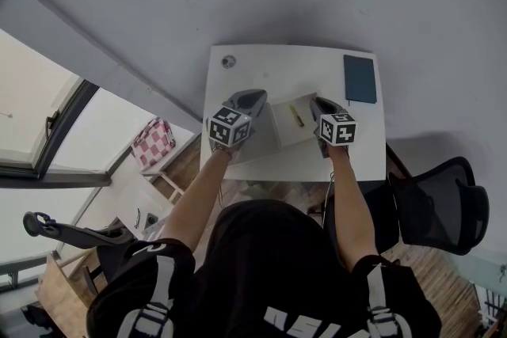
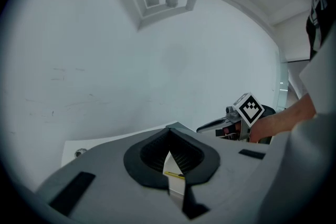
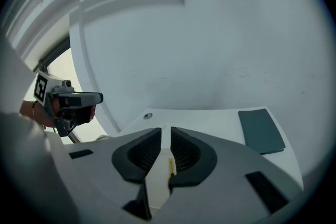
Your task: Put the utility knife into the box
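Observation:
A yellow utility knife [image 1: 295, 115] lies inside a shallow open white box [image 1: 285, 134] in the middle of a small white table [image 1: 261, 63]. My left gripper [image 1: 255, 97] hovers at the box's left edge with its jaws closed tip to tip and nothing between them. My right gripper [image 1: 319, 101] hovers at the box's right edge, its jaws a narrow slit apart and empty. In the left gripper view the knife [image 2: 174, 175] and box [image 2: 177, 190] show below the left gripper [image 2: 169, 131]. In the right gripper view the knife [image 3: 170, 166] shows under the right gripper [image 3: 165, 129].
A dark teal flat book [image 1: 360, 78] lies at the table's far right corner. A small round fitting [image 1: 229, 61] sits at the far left corner. The table backs onto a white wall. A black office chair [image 1: 440, 206] stands at the right, a pink checked bag [image 1: 152, 143] at the left.

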Demonstrator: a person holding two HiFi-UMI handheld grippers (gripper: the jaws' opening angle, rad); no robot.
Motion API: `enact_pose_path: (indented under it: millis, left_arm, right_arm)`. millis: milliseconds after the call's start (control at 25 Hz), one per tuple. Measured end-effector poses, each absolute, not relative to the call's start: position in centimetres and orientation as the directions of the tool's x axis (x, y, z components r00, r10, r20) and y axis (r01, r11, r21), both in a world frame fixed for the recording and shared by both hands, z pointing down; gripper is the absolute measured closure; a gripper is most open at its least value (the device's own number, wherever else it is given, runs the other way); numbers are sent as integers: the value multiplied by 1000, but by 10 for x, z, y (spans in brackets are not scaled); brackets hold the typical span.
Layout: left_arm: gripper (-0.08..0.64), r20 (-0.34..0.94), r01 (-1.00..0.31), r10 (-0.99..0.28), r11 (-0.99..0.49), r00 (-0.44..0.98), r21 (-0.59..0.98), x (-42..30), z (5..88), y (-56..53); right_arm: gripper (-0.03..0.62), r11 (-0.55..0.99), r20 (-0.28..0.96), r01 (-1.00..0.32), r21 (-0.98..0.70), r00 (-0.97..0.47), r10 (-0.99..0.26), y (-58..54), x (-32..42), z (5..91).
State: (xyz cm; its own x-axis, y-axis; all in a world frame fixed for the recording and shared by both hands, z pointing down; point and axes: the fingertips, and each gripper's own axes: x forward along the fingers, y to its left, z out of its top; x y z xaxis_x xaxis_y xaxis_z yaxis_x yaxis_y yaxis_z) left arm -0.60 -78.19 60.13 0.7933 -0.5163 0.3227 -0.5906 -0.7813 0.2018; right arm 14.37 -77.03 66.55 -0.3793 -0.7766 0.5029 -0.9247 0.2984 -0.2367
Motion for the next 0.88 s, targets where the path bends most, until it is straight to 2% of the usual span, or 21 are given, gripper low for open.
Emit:
enact_pose_path:
  millis: [320, 880]
  left_arm:
    - [535, 296, -593, -530, -783, 795, 189, 11, 586, -739]
    - [535, 224, -666, -629, -725, 744, 177, 18, 553, -678]
  right_arm:
    - [545, 302, 395, -917, -259, -387, -833, -737, 156, 619]
    - [577, 294, 322, -926, -237, -361, -875, -676, 168, 579]
